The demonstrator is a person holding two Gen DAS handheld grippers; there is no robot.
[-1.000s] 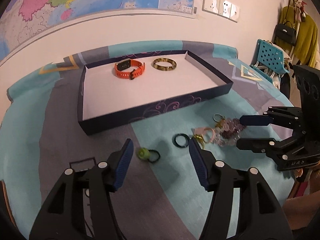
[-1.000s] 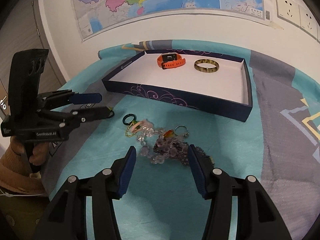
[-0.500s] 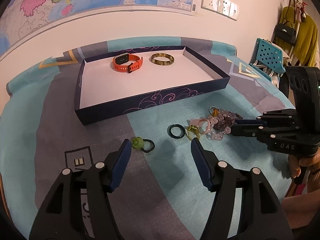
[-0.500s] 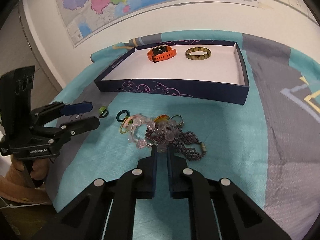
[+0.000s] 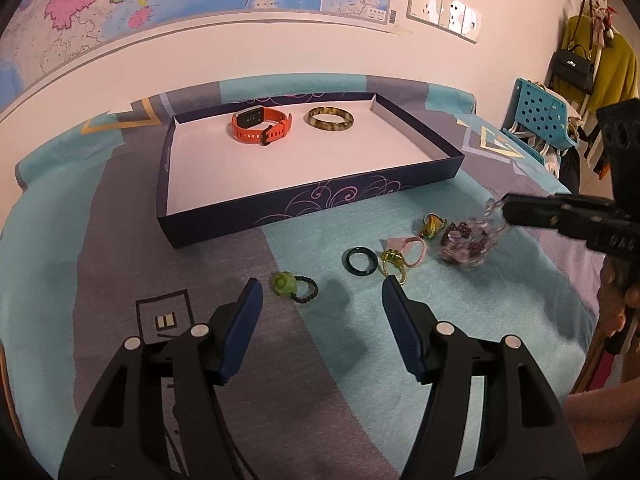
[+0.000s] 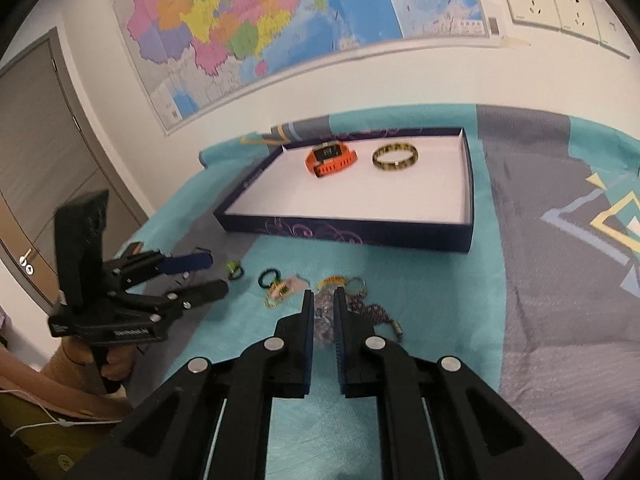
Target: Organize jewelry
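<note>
A blurred string of clear and purple beads [image 6: 322,316] hangs pinched between the fingers of the right gripper [image 6: 321,312], its tail trailing on the teal and grey cloth [image 6: 440,320] just in front of the dark blue tray [image 6: 466,236]. The left gripper [image 5: 320,300] hovers with fingers spread and empty, above a green flower ring [image 5: 292,286]. Its label is too blurred to read

Wall map [image 6: 280,28] pinned above the table, multicoloured regions, blue sea. White socket plates [image 5: 444,16] to its right. Patterned cloth [image 5: 100,240], teal and grey, covers the table. Blue perforated chair [image 5: 538,114] at far right; black handbag [image 5: 570,66] and yellow garment [image 5: 612,76] hanging behind. Grey door [image 6: 36,152] at left.
</note>
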